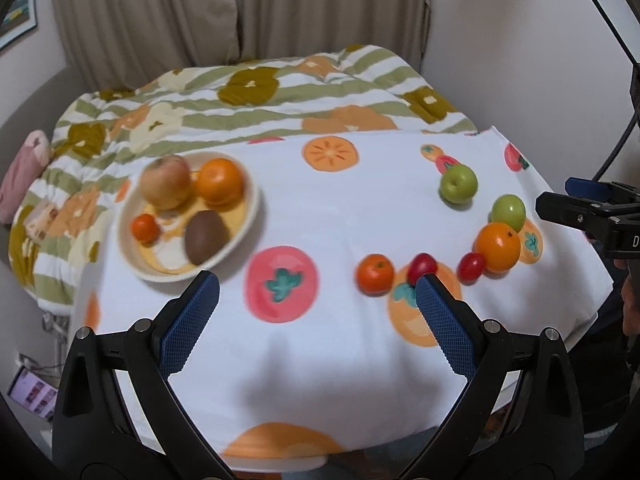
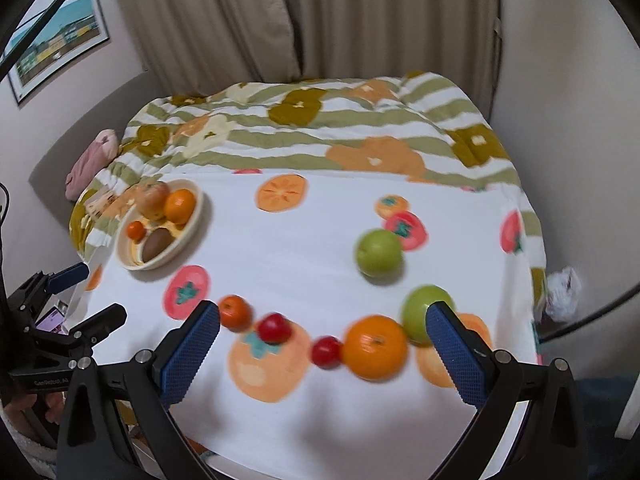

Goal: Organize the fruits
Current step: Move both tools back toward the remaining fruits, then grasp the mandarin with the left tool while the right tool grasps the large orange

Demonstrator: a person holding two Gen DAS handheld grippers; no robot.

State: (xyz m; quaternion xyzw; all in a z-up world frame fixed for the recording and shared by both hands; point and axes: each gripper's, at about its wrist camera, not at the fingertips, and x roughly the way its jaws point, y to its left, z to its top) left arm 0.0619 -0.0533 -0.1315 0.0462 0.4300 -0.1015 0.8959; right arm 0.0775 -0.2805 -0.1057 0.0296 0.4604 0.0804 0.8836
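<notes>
I am holding my right claw (image 2: pixel 322 344) wide open and empty, hovering over the orange (image 2: pixel 375 347) just ahead to straddle it for the bowl (image 2: pixel 196 216).

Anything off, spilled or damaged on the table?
Nothing spilled or damaged. Four fruits sit in the cream round bowl; six stay loose on the fruit-print white cloth, among them a large orange and two green apples. Both grippers open, empty.

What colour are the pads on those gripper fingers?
Blue, with a fine textured mesh pattern, on black arms. The pads show sharpest in the left wrist view.
</notes>
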